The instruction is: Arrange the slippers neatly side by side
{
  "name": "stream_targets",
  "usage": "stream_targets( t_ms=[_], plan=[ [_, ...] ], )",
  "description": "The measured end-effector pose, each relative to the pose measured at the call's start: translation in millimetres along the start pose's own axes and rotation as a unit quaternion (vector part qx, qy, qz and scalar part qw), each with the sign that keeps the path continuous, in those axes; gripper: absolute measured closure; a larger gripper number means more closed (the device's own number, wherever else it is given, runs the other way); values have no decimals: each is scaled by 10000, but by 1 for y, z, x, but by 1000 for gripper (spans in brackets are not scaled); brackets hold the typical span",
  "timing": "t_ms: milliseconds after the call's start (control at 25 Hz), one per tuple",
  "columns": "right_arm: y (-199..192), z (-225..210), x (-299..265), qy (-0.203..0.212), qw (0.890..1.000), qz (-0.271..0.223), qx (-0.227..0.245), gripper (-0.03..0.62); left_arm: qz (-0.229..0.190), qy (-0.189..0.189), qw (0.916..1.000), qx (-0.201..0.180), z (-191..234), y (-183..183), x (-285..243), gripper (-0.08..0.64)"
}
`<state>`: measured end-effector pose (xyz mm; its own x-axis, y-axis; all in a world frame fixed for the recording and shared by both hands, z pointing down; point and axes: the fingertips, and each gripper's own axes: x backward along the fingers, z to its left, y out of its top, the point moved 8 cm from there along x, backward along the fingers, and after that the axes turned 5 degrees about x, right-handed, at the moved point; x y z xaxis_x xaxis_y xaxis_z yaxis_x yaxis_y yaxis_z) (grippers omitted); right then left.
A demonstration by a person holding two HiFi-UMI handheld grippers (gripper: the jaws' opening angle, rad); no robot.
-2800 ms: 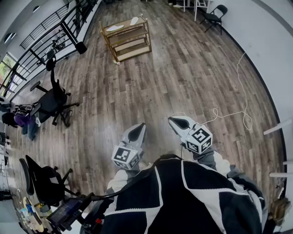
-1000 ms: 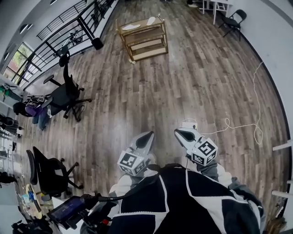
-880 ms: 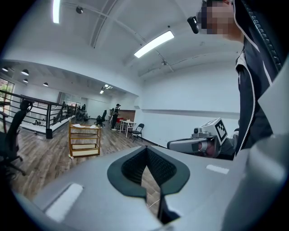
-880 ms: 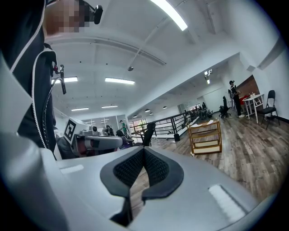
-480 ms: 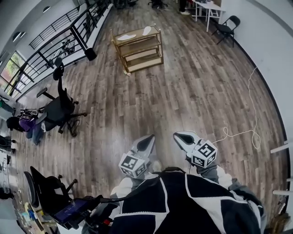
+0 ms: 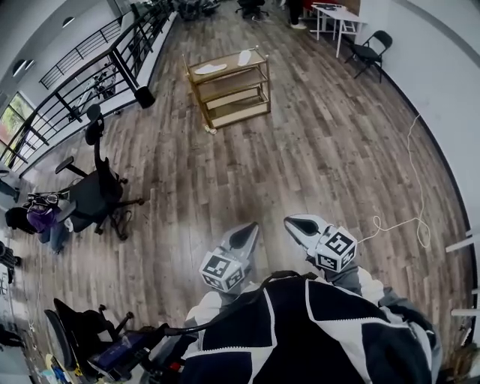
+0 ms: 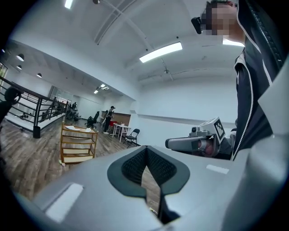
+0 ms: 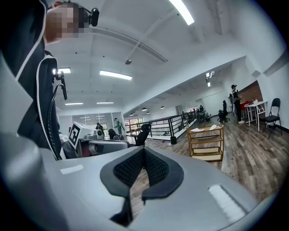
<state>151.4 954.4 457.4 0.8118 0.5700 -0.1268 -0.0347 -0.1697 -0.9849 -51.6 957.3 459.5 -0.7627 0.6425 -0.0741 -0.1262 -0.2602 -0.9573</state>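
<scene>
Two pale slippers (image 6: 211, 69) (image 6: 244, 56) lie apart on the top of a wooden shelf rack (image 6: 227, 88) far ahead on the wood floor. The same wooden shelf rack (image 7: 77, 145) (image 8: 206, 143) shows in both gripper views. My left gripper (image 6: 247, 234) and right gripper (image 6: 298, 224) are held level close to my body, far from the rack. Both are shut with nothing between the pads. In the left gripper view the right gripper (image 7: 169, 144) shows at the right; in the right gripper view the left gripper (image 8: 131, 145) shows at the left.
Office chairs (image 6: 94, 191) stand at the left, near a black railing (image 6: 90, 79). A white cable (image 6: 409, 217) trails on the floor at the right. A folding chair (image 6: 371, 46) and a white table (image 6: 337, 19) stand at the far right. A person (image 8: 235, 103) stands in the distance.
The view has moved forward across the floor: the shelf rack sits nearer and lower in the head view. Both grippers stay shut in the same pose before my body.
</scene>
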Motion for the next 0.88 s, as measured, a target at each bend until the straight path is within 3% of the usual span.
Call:
stream_targets(
  t_ms=[560, 880],
  plan=[
    [7, -47, -62, -79, 9997, 213, -86, 588, 189, -162, 9992, 301, 71, 3, -38, 541],
    [22, -143, -92, -4, 9998, -87, -155, 588, 344, -88, 9992, 201, 115, 26, -123, 541]
  ],
)
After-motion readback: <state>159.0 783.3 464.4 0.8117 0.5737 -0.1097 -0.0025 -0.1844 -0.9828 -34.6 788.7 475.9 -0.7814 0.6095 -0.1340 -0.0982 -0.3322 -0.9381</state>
